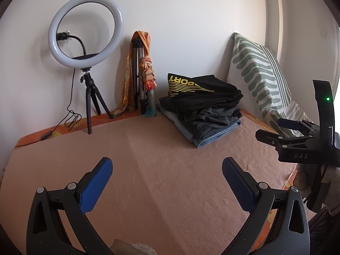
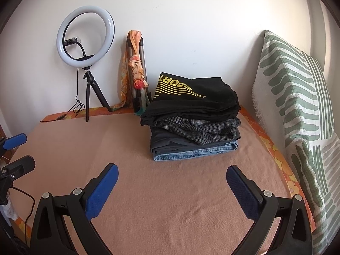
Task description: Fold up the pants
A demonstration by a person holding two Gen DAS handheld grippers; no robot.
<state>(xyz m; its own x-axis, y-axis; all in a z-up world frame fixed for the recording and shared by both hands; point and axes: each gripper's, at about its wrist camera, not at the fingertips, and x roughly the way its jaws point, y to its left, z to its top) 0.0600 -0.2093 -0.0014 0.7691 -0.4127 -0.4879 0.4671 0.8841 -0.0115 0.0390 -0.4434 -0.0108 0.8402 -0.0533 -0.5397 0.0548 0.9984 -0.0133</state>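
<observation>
A stack of folded clothes (image 1: 204, 110) sits at the back of a pink blanket (image 1: 148, 170): black sport pants with yellow print on top, a dark checked garment, a dark one, and blue jeans at the bottom. It also shows in the right wrist view (image 2: 193, 119). My left gripper (image 1: 167, 165) is open and empty above the bare blanket (image 2: 170, 191), in front of the stack. My right gripper (image 2: 172, 173) is open and empty, just in front of the stack. The right gripper also shows at the right edge of the left wrist view (image 1: 297, 136).
A lit ring light (image 1: 85, 29) on a small black tripod stands at the back left, its cable trailing over the blanket edge. A folded tripod with an orange scarf (image 1: 140, 72) leans on the wall. A green-striped pillow (image 2: 297, 106) lines the right side.
</observation>
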